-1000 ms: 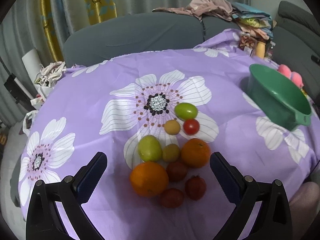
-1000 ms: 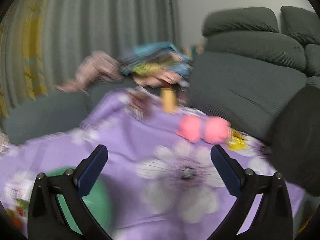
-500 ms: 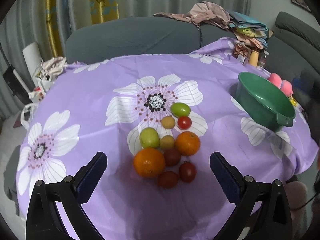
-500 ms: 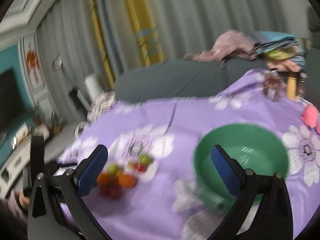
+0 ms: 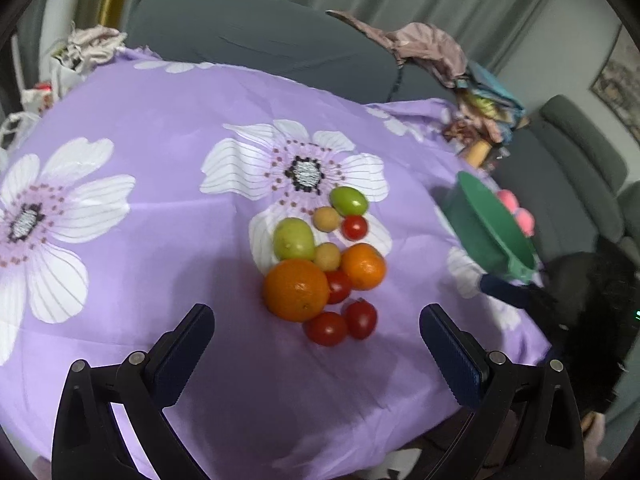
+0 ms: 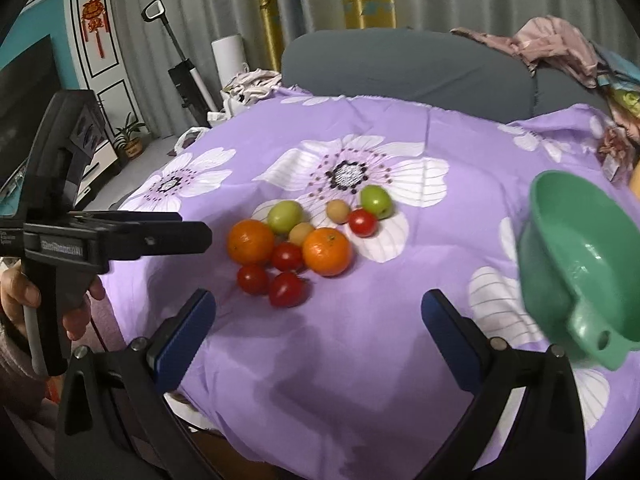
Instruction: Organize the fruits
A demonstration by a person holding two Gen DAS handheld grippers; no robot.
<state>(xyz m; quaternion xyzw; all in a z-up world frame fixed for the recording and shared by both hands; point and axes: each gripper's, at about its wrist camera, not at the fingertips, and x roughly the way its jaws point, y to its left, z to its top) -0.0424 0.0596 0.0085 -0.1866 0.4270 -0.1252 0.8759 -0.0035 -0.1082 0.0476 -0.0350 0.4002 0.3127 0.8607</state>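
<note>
A pile of fruit lies on the purple flowered tablecloth [image 5: 168,208]: two oranges [image 5: 297,289] [image 6: 327,251], two green fruits [image 5: 294,239], small yellow-brown fruits [image 5: 327,219] and several red tomatoes [image 5: 327,329]. A green bowl [image 6: 580,248] stands to the right of the pile; it also shows in the left wrist view [image 5: 486,230]. My left gripper [image 5: 316,344] is open and empty, just short of the pile. My right gripper [image 6: 318,322] is open and empty, near the front of the pile. The left gripper also shows at the left of the right wrist view [image 6: 120,236].
A grey sofa [image 6: 400,68] with heaped clothes [image 6: 560,46] stands behind the table. Pink objects [image 5: 520,210] and a yellow bottle [image 5: 476,152] lie beyond the bowl. The table's front edge is close under both grippers.
The right gripper has swung left from the sofa and bowl to face the fruit pile. The left gripper has tilted and moved closer to the pile. The fruit has not moved.
</note>
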